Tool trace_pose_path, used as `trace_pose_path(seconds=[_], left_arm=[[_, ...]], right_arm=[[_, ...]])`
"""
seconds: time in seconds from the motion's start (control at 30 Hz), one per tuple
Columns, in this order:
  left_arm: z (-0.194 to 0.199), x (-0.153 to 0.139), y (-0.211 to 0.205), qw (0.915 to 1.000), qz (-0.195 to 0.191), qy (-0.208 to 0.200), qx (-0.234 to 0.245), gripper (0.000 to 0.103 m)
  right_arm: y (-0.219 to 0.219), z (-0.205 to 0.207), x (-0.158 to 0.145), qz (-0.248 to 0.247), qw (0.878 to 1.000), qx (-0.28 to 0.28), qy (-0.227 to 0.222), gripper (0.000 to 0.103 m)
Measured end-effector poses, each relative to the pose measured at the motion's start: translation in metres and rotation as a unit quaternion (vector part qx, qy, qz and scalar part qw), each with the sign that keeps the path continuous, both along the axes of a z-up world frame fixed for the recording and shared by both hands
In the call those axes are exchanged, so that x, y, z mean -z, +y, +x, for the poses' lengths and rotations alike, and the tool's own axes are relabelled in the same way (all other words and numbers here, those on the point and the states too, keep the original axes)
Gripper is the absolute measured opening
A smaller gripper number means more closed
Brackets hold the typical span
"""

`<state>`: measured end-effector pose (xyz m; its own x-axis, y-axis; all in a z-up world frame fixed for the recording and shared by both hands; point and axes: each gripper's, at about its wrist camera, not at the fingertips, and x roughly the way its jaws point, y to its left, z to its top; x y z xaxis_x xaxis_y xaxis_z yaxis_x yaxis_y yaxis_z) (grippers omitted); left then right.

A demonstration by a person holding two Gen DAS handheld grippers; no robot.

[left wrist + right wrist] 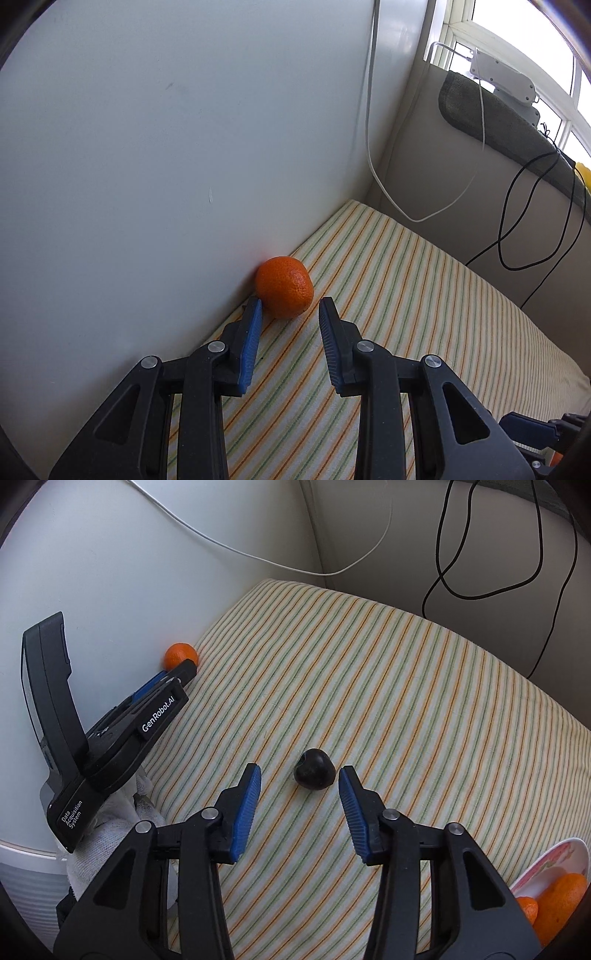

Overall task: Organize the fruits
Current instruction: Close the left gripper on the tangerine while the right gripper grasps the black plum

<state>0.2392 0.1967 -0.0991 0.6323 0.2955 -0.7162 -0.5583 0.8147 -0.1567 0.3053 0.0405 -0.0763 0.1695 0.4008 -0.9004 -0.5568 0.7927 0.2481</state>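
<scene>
Both tongs stand apart with nothing clamped. Left tongs (290, 308) reach toward a mandarin (284, 287) that lies on the striped cloth (424, 295) against the white wall (147, 147); the blue pad on the wall side sits just beside or against the fruit's lower edge, the other pad is clear of it, and the fruit lies mostly beyond the tips. From the right wrist view, the gloved hand (110, 823) carries this tool. Right tongs (300, 779) point steeply down over a small dark fruit (314, 773), perhaps a plum, resting on the cloth at the tips; the right-side pad is very near it, the other well off. At the lower right edge, a patterned plate (550, 860) holds orange fruits (561, 901). White and black cables (491, 572) hang along the back wall.
</scene>
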Motion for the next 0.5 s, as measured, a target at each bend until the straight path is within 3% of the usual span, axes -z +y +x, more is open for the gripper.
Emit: trace_pose_path(seconds=[0.07, 0.2, 0.27, 0.5], left_arm=[[0.0021, 0.0030, 0.0045, 0.9999, -0.011, 0.003, -0.001, 0.027], [0.0038, 0.0041, 0.0041, 0.9999, -0.016, -0.001, 0.002, 0.026], [0.0016, 0.0033, 0.0032, 0.9998, -0.019, -0.008, 0.006, 0.026], [-0.0025, -0.0018, -0.0039, 0.9993, -0.015, -0.024, 0.025, 0.025]], right_arm=[[0.0018, 0.0027, 0.0038, -0.002, 1.000, 0.000, 0.005, 0.037], [0.0076, 0.0020, 0.0081, -0.015, 1.000, 0.001, -0.007, 0.035], [0.0077, 0.0027, 0.0080, -0.023, 1.000, 0.004, -0.017, 0.022], [0.0002, 0.0066, 0.0052, -0.007, 1.000, 0.013, -0.012, 0.020]])
